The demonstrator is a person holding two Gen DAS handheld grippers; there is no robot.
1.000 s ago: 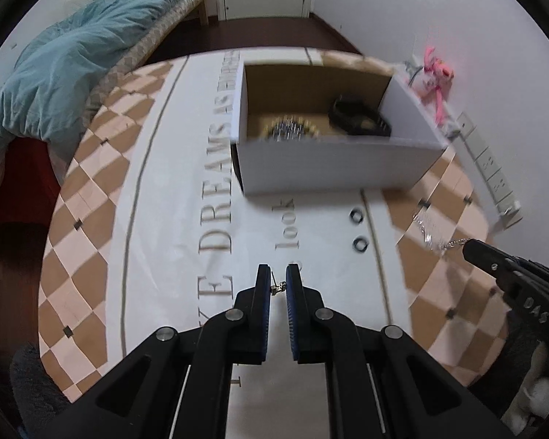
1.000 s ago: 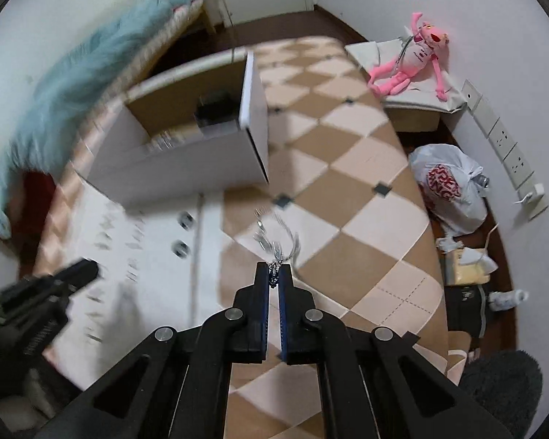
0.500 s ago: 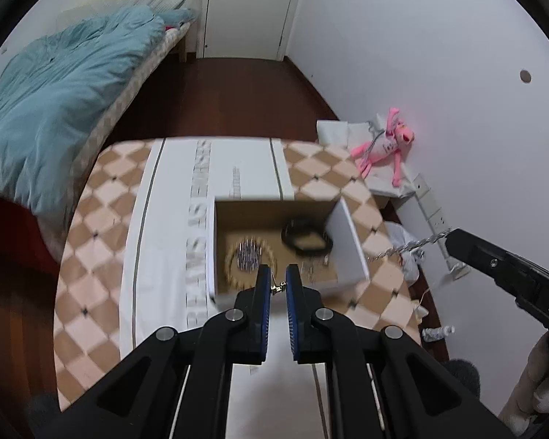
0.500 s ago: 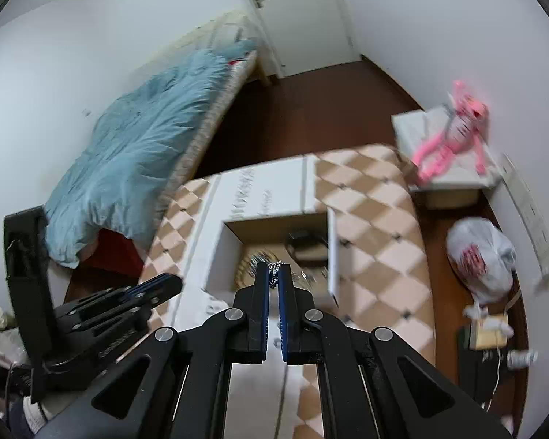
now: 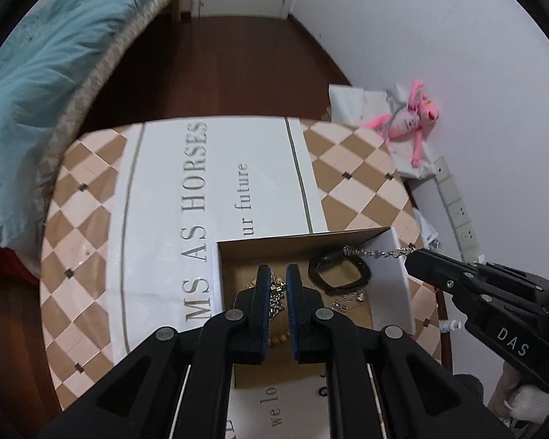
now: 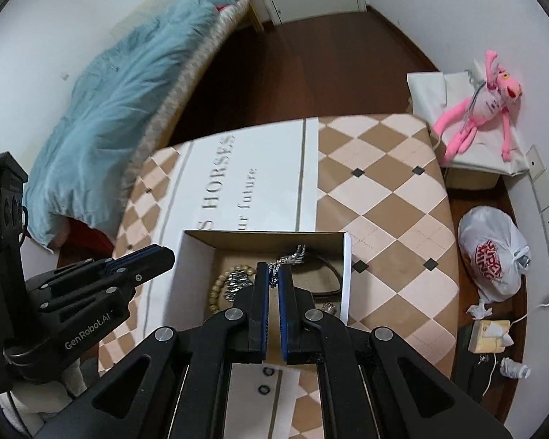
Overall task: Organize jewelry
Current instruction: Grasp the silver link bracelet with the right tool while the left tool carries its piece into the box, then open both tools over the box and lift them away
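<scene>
An open cardboard box [image 5: 388, 278] [image 6: 192, 256] stands on the checked tablecloth [image 5: 351, 190]. Inside lie a black bracelet [image 5: 338, 274] [image 6: 325, 278], a wooden bead bracelet [image 6: 219, 287] and a sparkly one [image 6: 234, 282]. My right gripper [image 6: 273, 269] [image 5: 411, 259] is shut on a silver chain [image 6: 291, 256] [image 5: 375, 252], which hangs over the box's right side. My left gripper [image 5: 277, 269] [image 6: 166, 254] hovers over the box's left half, shut, with what looks like a tiny gold-coloured piece pinched at its tips. Two small black rings [image 6: 267, 371] lie in front of the box.
A bed with a blue duvet [image 5: 36, 73] runs along the left. To the right, a pink plush toy [image 6: 472, 117] lies on a white box by the wall, and a white plastic bag [image 6: 494, 256] sits on the floor past the table's right edge.
Both grippers have risen from the tablecloth and moved forward over the box. The silver chain came up off the cloth with the right gripper. Both stayed shut.
</scene>
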